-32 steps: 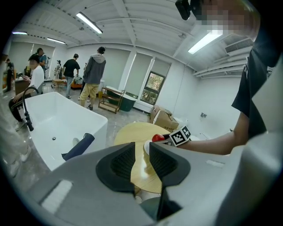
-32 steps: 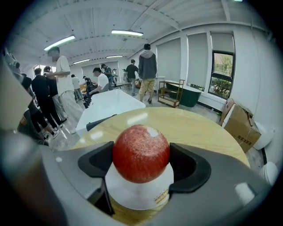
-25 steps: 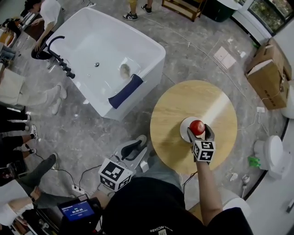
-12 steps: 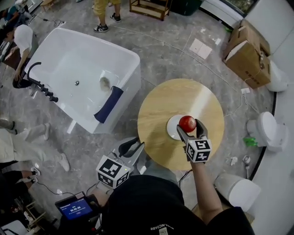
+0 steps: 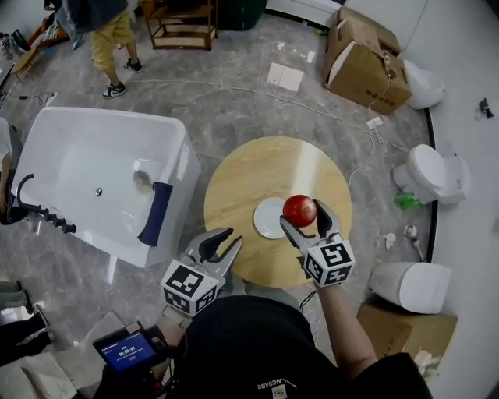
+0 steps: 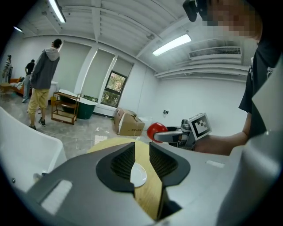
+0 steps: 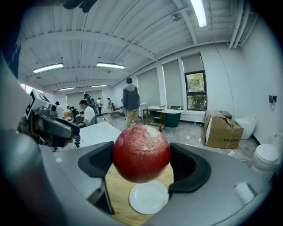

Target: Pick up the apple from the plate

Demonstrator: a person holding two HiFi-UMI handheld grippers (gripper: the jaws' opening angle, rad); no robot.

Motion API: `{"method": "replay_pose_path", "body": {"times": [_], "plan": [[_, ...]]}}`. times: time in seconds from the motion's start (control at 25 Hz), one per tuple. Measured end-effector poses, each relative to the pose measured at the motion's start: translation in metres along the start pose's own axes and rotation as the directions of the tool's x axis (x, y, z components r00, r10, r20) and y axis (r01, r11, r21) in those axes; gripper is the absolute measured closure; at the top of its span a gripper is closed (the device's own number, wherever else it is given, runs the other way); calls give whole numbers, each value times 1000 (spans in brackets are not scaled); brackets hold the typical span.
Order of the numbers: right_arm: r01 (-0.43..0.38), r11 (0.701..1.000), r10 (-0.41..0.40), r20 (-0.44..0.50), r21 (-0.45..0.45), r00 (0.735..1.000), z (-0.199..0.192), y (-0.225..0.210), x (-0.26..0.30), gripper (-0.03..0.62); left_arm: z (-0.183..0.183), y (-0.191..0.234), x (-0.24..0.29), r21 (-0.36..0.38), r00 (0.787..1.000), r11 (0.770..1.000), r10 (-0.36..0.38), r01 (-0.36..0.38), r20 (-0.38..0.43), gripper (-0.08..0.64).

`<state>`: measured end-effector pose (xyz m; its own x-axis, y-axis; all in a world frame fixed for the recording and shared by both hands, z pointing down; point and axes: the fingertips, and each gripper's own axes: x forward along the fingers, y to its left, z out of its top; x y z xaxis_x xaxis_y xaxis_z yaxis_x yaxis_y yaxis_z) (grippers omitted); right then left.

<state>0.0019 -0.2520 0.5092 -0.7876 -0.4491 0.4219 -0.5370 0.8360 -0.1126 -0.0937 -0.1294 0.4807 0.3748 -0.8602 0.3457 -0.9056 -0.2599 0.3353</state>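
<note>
My right gripper (image 5: 302, 221) is shut on the red apple (image 5: 299, 210) and holds it in the air above the round wooden table (image 5: 257, 179). In the right gripper view the apple (image 7: 141, 153) fills the gap between the jaws, with the bare white plate (image 7: 149, 197) on the table below it. That plate (image 5: 269, 218) lies just left of the apple in the head view. My left gripper (image 5: 217, 244) hangs open and holds nothing at the table's near left edge. Through its jaws, in the left gripper view, show the plate (image 6: 138, 175) and the held apple (image 6: 156, 131).
A white bathtub (image 5: 86, 179) stands to the left of the table. Cardboard boxes (image 5: 362, 56) and toilets (image 5: 430, 173) sit to the right. A person (image 5: 105, 27) stands at the far left, near a wooden shelf (image 5: 183, 23). A cable (image 5: 257, 92) runs over the floor.
My right gripper has lifted the apple up off the plate, which now lies bare. My left gripper has moved up toward the table's edge. The head view has swung, shifting the room leftward.
</note>
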Motion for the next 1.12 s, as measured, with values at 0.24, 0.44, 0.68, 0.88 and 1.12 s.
{"method": "replay_pose_path", "body": {"times": [0.24,0.44,0.68,0.88,1.12], "plan": [[55,998,-57,113,23,992,30,0,-43,192,24,-14,28,44,993,992,-117,117,11,449],[126,991,-131,182,38,975,44,-10,-79,192,42,-29,50,89,978,974,-209,207,13,443],[192,978,-207,234,85,950,47,-22,-115,192,53,-55,70,133,956,947,-294,291,-1,433],[223,968,-247,265,118,932,44,-29,-142,192,59,-77,82,167,940,926,-342,339,-12,422],[232,963,-263,299,134,918,46,-28,-160,192,64,-95,87,187,924,907,-381,377,-15,416]]}}
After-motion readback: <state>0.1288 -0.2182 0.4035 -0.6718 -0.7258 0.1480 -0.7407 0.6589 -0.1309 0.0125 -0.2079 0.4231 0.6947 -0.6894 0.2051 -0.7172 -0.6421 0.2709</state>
